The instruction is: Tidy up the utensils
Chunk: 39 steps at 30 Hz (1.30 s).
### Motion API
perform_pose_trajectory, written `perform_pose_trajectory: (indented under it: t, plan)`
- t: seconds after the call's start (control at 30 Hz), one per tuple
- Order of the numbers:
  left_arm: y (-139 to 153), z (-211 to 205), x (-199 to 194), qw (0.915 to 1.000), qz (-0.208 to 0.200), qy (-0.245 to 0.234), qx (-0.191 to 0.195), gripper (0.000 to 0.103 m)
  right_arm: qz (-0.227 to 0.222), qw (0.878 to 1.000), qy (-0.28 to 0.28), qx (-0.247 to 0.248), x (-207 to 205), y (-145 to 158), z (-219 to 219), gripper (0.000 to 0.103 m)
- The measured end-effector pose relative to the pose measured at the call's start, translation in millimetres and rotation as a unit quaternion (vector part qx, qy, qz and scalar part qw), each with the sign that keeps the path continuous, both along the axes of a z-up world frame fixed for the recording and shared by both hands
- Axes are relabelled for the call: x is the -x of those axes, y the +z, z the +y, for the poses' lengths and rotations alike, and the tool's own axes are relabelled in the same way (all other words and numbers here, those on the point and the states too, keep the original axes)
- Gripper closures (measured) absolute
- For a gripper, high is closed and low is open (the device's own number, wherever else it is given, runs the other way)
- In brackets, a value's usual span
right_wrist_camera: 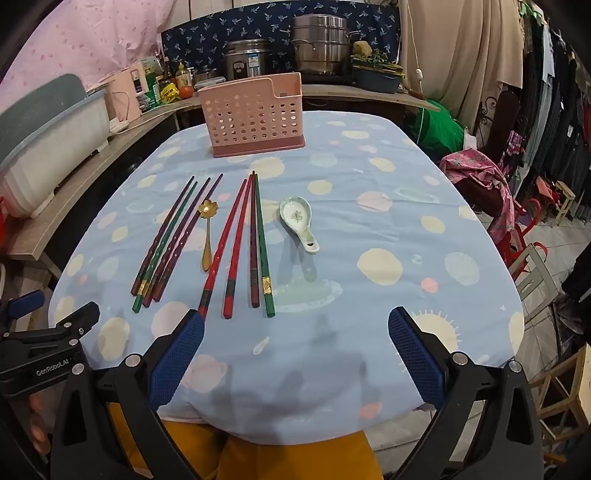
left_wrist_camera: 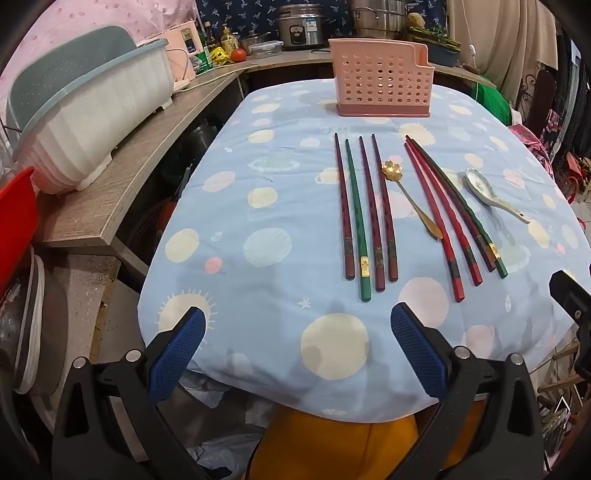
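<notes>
Several chopsticks lie on the blue tablecloth (left_wrist_camera: 258,295): a left group of dark red and green ones (left_wrist_camera: 364,214) (right_wrist_camera: 170,240) and a right group of red, dark and green ones (left_wrist_camera: 447,218) (right_wrist_camera: 247,243). A gold flower spoon (left_wrist_camera: 410,195) (right_wrist_camera: 207,232) lies between the groups. A white ceramic spoon (left_wrist_camera: 487,194) (right_wrist_camera: 297,219) lies to the right. A pink perforated holder (left_wrist_camera: 382,83) (right_wrist_camera: 255,114) stands at the table's far end. My left gripper (left_wrist_camera: 297,325) is open and empty above the near edge. My right gripper (right_wrist_camera: 295,326) is open and empty, its left finger (right_wrist_camera: 177,354) near the red chopstick ends.
A wooden counter (left_wrist_camera: 122,177) runs along the left with a white and grey dish tub (left_wrist_camera: 85,125), bottles and pots (left_wrist_camera: 301,26) behind. Chairs and clothes (right_wrist_camera: 491,177) crowd the right side. The person's yellow trousers (left_wrist_camera: 332,446) show below the table edge.
</notes>
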<state>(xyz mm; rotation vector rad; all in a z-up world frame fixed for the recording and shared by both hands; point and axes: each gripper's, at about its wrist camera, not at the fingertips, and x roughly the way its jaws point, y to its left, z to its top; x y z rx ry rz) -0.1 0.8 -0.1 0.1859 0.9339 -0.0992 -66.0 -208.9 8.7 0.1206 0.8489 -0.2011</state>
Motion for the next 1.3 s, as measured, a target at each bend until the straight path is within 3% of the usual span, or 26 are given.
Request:
perform_pose_trajectory:
  t: [0.2,1.3]
  plan:
    - [-3,2,-3,0.9999,0.012,0.001,0.001,0.007,-0.005,1.0,-0.002,-0.004,-1,-5,2,0.007]
    - [-1,-8,3,1.0,-0.003,0.002,0.008,0.007,-0.011,1.0,-0.002,-0.005,4,0,0,0.007]
